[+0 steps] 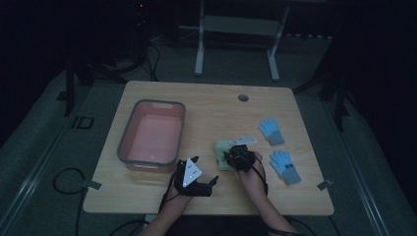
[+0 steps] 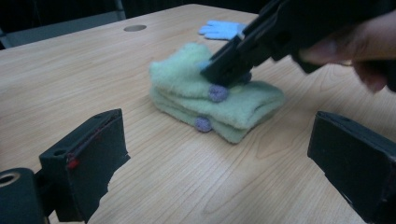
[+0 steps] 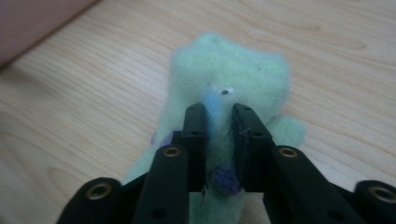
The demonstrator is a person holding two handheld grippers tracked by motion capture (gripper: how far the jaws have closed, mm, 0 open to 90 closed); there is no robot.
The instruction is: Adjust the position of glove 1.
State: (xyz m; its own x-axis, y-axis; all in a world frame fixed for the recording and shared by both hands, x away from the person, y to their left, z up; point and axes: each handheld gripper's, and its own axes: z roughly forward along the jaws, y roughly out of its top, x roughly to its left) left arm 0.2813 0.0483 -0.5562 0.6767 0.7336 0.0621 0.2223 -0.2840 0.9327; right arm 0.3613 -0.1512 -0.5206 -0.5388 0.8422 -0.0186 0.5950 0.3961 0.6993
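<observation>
Fleece gloves [image 2: 212, 95], pale green and folded in a stack, sit pinched in your right tool [image 3: 219, 114], its jaws nearly closed on a fold of the top layer. Soft, light and floppy, they'll sag, so I'd grip deep across both layers. Your left tool [image 2: 219, 163] waits open at their seven o'clock on the bench [image 1: 216, 105].
</observation>
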